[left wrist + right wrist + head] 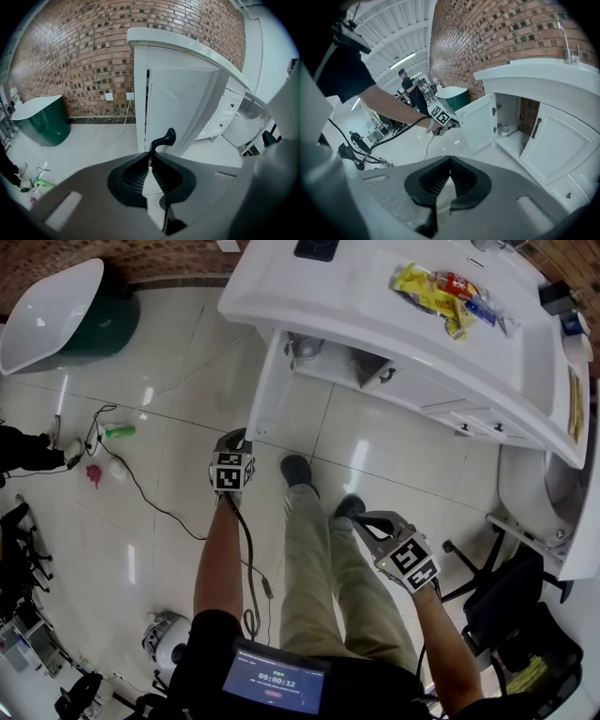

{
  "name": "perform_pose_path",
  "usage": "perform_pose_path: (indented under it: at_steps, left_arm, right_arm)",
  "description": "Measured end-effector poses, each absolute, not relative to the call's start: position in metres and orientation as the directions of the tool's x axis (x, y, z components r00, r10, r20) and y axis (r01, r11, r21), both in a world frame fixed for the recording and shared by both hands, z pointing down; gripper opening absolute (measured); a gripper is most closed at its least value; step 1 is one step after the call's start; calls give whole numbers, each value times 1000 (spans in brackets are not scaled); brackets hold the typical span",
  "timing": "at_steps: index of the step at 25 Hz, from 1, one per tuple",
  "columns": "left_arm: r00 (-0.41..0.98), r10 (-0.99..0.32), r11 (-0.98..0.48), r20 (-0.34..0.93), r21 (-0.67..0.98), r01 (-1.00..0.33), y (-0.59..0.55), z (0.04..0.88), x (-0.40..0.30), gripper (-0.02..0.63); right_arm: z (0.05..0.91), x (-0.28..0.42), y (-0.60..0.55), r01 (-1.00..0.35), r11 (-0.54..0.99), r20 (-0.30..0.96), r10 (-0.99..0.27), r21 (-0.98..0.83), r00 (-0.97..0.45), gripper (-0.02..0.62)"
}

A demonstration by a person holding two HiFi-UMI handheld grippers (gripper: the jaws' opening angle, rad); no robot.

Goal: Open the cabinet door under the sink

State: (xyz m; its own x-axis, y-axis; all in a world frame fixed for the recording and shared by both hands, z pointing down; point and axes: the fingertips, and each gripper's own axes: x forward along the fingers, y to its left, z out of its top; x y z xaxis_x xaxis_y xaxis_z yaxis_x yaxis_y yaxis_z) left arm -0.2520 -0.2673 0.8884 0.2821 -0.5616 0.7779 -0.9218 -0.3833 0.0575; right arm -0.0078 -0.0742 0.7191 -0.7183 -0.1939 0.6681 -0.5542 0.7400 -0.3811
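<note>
The white vanity (375, 315) has its left cabinet door (264, 390) swung out from the front. In the left gripper view the door (187, 103) stands close ahead, and its black handle (163, 139) rises from between my jaw tips. My left gripper (150, 157) is shut on that handle, at the door's free edge (234, 442). My right gripper (363, 519) hangs lower right, away from the vanity. It (450, 161) is shut with nothing in it. The right gripper view shows the open door (480, 122) and the cabinet's inside (506, 131).
The second door (555, 140) is shut, with a black handle (536, 127). Yellow packets (427, 292) and a phone (316, 249) lie on the countertop. A white tub on a green base (47, 315) stands at left. Cables (141, 488) cross the floor. A black chair (506, 601) is at right.
</note>
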Motion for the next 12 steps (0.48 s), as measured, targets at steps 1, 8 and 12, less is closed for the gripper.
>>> perform_pose_path:
  at_steps: [1, 8, 12]
  left_arm:
    - [285, -556, -389, 781, 58, -919, -268, 888, -255, 37]
    - [295, -540, -392, 788, 75, -917, -273, 888, -264, 55]
    - [289, -543, -382, 788, 75, -921, -274, 889, -269, 67]
  right_arm:
    - [719, -8, -74, -551, 742, 667, -192, -381, -720, -9]
    - [721, 0, -74, -561, 737, 676, -195, -376, -710, -9]
    - [723, 5, -71, -564, 735, 681, -195, -375, -706, -9]
